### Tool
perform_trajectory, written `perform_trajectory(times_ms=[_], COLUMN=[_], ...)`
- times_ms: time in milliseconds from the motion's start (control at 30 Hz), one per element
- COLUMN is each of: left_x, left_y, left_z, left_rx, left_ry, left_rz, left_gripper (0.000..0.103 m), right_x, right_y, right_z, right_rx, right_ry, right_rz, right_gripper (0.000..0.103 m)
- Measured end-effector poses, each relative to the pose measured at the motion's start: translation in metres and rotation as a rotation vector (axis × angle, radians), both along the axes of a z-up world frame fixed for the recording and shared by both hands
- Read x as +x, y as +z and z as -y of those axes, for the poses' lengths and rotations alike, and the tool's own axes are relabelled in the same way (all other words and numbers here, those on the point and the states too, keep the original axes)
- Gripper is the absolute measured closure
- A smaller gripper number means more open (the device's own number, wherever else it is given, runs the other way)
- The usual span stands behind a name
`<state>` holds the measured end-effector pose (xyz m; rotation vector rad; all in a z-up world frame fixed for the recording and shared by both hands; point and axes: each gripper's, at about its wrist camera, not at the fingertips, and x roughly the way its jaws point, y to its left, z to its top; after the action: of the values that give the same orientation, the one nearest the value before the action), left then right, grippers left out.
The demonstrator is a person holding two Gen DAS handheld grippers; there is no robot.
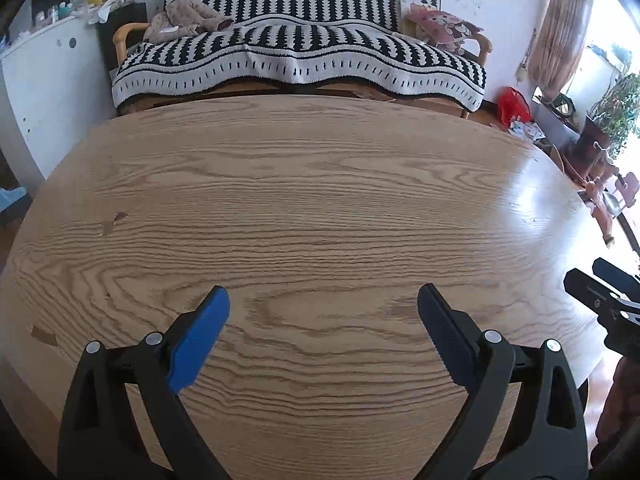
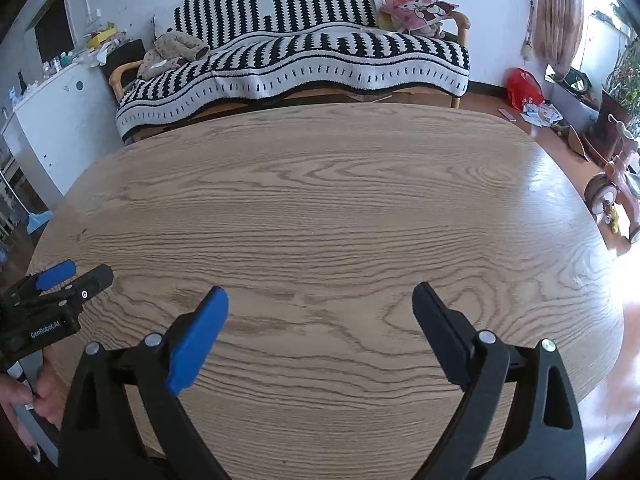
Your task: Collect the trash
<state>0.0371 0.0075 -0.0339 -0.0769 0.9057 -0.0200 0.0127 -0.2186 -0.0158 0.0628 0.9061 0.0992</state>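
both claws hang over the wooden surface [image 1: 320,208], angled down at it. left claw [image 1: 322,312] has its jaws spread wide, nothing between them. right claw [image 2: 320,312] the same: jaws wide apart, empty. judged: they are held spread and tilted down so they are ready to close on something, but nothing lies under either one.

surface top shows bare wood grain, a few small marks at near left, no trash on it. the only likely trash in view is off the surface: scattered paper scraps [image 2: 540,114] on the floor at far right, just beside a red bag [image 2: 522,86]. bag contents cannot be told. no bin or other container for the trash shows in either view.

sofa [image 1: 296,52] with striped throw stands beyond the far edge; a hand [image 2: 40,396] grips the left handle.

judged: collection not yet started, or the surface part is done.
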Motion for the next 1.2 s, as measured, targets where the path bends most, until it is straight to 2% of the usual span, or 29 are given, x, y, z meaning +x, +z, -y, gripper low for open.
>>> perform_trajectory(times_ms=[1200], left_x=[-0.0013], left_y=[0.0025], left_z=[0.002], left_rx=[0.013], left_ry=[-0.002], left_rz=[0.006], left_gripper=[0.011], right_x=[-0.0007], right_y=[0.0033], right_z=[-0.0006], right_rx=[-0.013], right_ry=[-0.002], right_rz=[0.004], right_gripper=[0.012])
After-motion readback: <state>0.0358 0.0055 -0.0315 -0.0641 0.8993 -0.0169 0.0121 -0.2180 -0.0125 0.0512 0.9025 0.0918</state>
